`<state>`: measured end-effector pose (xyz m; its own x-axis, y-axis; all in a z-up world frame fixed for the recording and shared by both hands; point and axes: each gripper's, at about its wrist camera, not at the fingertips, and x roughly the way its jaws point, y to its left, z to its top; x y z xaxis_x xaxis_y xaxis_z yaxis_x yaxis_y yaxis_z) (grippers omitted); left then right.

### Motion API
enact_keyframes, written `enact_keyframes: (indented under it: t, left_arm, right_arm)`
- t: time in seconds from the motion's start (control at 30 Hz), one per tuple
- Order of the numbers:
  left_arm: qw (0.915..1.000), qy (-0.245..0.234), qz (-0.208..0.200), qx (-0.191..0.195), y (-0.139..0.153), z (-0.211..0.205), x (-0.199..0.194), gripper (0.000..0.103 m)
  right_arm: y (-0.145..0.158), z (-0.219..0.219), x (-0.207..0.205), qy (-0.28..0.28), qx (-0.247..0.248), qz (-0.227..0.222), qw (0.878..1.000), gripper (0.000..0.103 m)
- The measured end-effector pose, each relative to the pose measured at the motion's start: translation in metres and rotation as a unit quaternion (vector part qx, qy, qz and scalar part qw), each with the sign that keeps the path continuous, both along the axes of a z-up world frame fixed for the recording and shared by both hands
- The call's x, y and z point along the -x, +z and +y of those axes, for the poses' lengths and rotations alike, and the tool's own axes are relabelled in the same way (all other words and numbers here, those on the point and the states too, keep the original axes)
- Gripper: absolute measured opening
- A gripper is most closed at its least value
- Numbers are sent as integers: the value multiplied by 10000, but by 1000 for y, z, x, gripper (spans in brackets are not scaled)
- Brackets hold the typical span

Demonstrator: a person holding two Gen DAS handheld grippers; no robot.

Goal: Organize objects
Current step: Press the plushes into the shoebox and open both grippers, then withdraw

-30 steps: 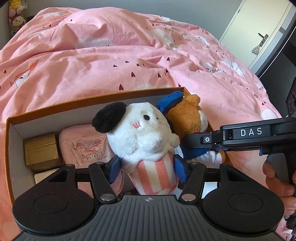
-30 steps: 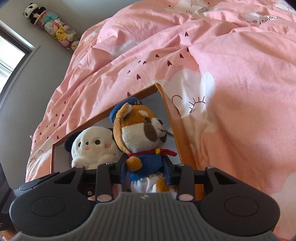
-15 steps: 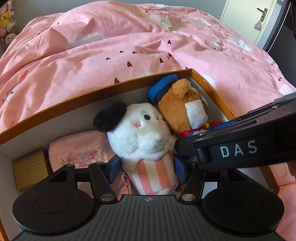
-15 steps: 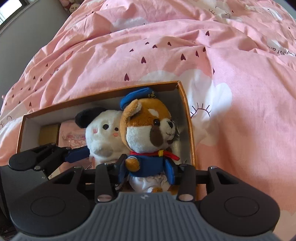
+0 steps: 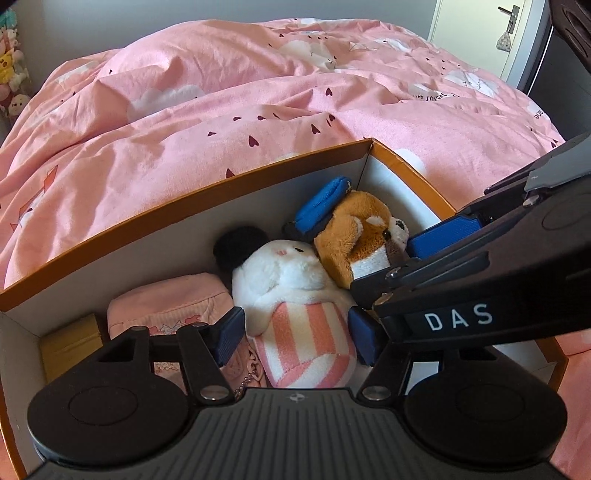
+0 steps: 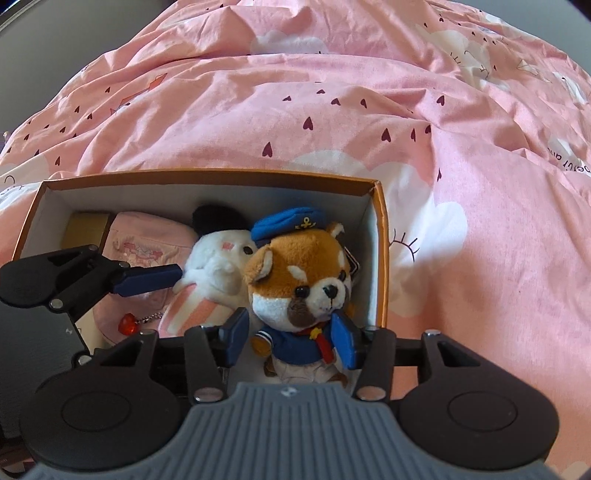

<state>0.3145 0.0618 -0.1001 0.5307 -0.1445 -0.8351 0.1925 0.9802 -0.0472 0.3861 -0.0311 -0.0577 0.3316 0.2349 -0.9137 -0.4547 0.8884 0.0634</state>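
An orange box point(image 5: 184, 199) with white walls lies on the bed. Inside, a white plush point(image 5: 291, 273) with a black ear and striped pink body leans against a brown plush point(image 5: 354, 236) in a blue sailor cap. My left gripper point(image 5: 297, 341) straddles the white plush's striped body; its jaws are opening and a gap shows beside the left pad. My right gripper point(image 6: 290, 339) flanks the brown plush point(image 6: 295, 273) at its blue jacket, jaws opening, pads just off it. The white plush point(image 6: 218, 269) lies to its left. The right gripper's body crosses the left wrist view at right.
A pink pouch point(image 5: 166, 306) with a red heart charm point(image 6: 127, 325) and a small gold box point(image 5: 70, 343) fill the box's left end. The pink heart-print duvet point(image 5: 258, 92) surrounds the box. A door point(image 5: 480, 33) stands far right; soft toys point(image 5: 11, 74) hang far left.
Both plush toys have come down into the box and the white one now leans back. Both grippers' jaws have widened off the toys. The right gripper rolled, so the box looks level.
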Motion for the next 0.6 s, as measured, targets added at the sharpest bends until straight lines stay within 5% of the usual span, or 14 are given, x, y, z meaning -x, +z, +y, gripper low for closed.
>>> enact_keyframes:
  t: [0.23, 0.43, 0.6]
  left_arm:
    - [9997, -235, 55, 105, 17, 8, 10, 75]
    - [9972, -296, 523, 445, 18, 18, 9, 44]
    - [9944, -189, 810, 644, 0, 15, 5, 36]
  right_arm:
    - [12, -7, 5, 419, -114, -222, 9988, 37]
    - [18, -7, 10, 993, -16, -610, 9932, 24]
    - [17, -1, 3, 1196, 37, -811, 9895, 24]
